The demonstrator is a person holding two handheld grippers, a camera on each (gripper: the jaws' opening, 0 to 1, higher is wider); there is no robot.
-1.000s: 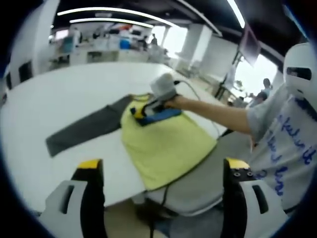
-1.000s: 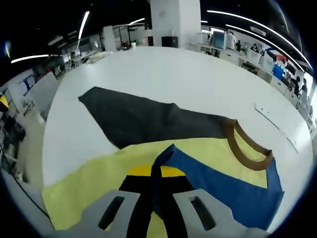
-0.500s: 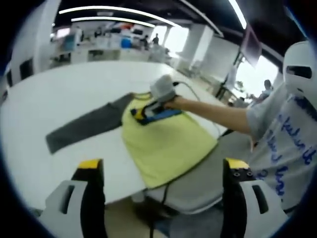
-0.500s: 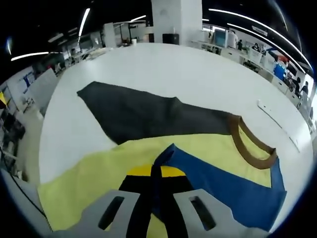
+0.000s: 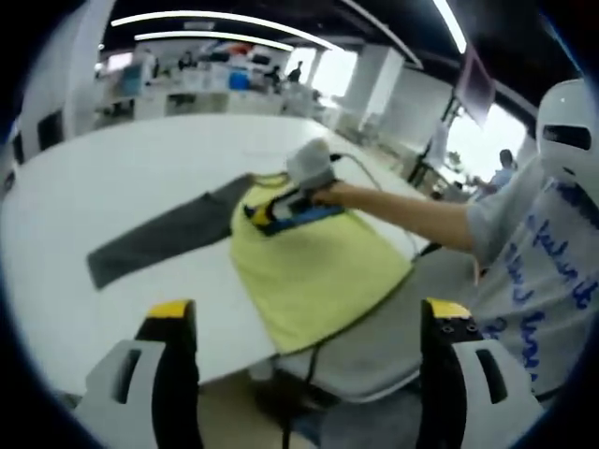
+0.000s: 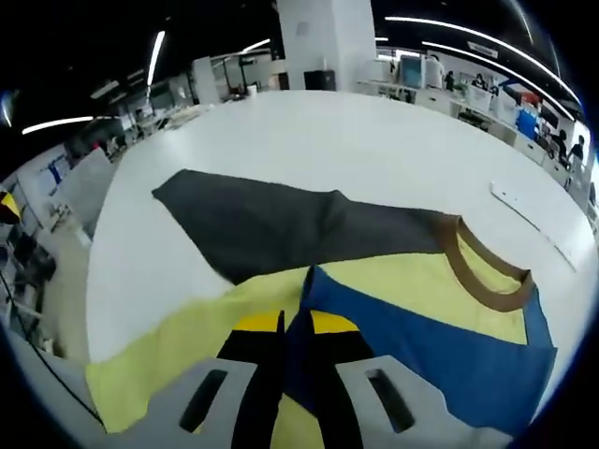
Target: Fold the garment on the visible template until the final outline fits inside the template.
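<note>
The left gripper view looks from off the table (image 5: pixel 84 201) edge across the whole shirt (image 5: pixel 314 267): yellow body hanging over the near edge at 5 o'clock, grey sleeve (image 5: pixel 159 238) stretched toward 9 o'clock. A person (image 5: pixel 543 253) at 3 o'clock reaches an arm in. The left gripper (image 5: pixel 304 323) is spread wide, its yellow-tipped jaws holding nothing, clear of the cloth and low, near the table edge.

In that view the right gripper (image 5: pixel 271 213) sits on the shirt near the collar. The right gripper view gives the close detail: its jaws are pressed together on the point of the blue sleeve (image 6: pixel 440 351), which lies folded over the yellow body. The brown collar (image 6: pixel 487 271) curves at 3 o'clock, and the grey sleeve spreads toward 11 o'clock on the white table.
</note>
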